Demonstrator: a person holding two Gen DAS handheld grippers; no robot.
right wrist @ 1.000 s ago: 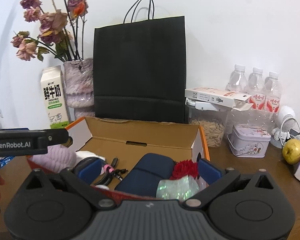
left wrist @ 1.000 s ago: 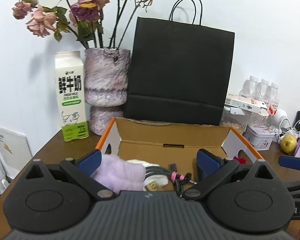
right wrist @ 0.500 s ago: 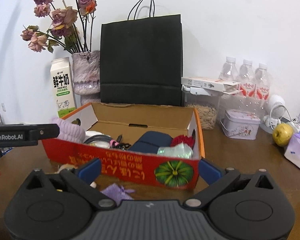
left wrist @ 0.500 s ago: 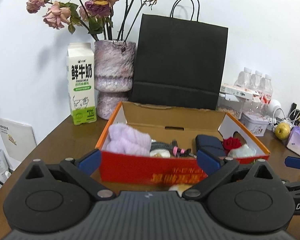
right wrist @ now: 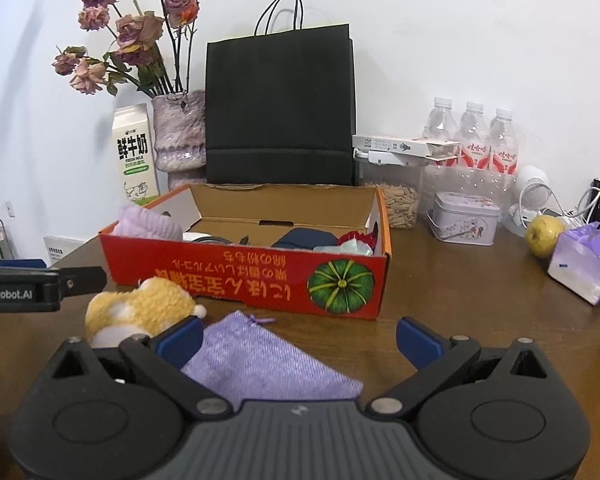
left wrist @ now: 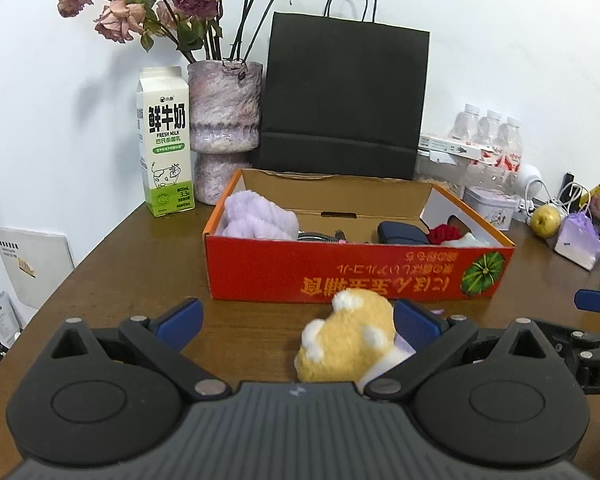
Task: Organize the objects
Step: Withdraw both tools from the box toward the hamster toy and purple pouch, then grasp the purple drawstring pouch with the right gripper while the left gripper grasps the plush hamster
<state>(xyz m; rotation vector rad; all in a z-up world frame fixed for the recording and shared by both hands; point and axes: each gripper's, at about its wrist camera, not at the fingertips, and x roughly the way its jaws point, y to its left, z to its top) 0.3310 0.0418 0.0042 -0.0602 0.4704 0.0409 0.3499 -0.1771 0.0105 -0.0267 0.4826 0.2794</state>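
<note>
A red cardboard box (left wrist: 356, 272) (right wrist: 260, 276) stands open on the brown table and holds a lilac fluffy cloth (left wrist: 256, 218), cables, a dark blue case (left wrist: 400, 232) and a red knitted item (left wrist: 444, 234). A yellow plush toy (left wrist: 348, 338) (right wrist: 140, 312) lies in front of the box, between the jaws of my open left gripper (left wrist: 298, 318), near its right finger. A lilac cloth pouch (right wrist: 268, 360) lies on the table between the jaws of my open right gripper (right wrist: 300, 338). Neither gripper holds anything.
Behind the box stand a black paper bag (left wrist: 342, 100), a vase of dried roses (left wrist: 224, 128) and a milk carton (left wrist: 166, 140). To the right are water bottles (right wrist: 472, 136), a seed jar (right wrist: 400, 200), a tin (right wrist: 466, 218), a yellow-green apple (right wrist: 544, 236) and a lilac packet (right wrist: 584, 262).
Both grippers have drawn back from above the box toward the table's near edge. The plush toy and the lilac pouch have come into view between the jaws.
</note>
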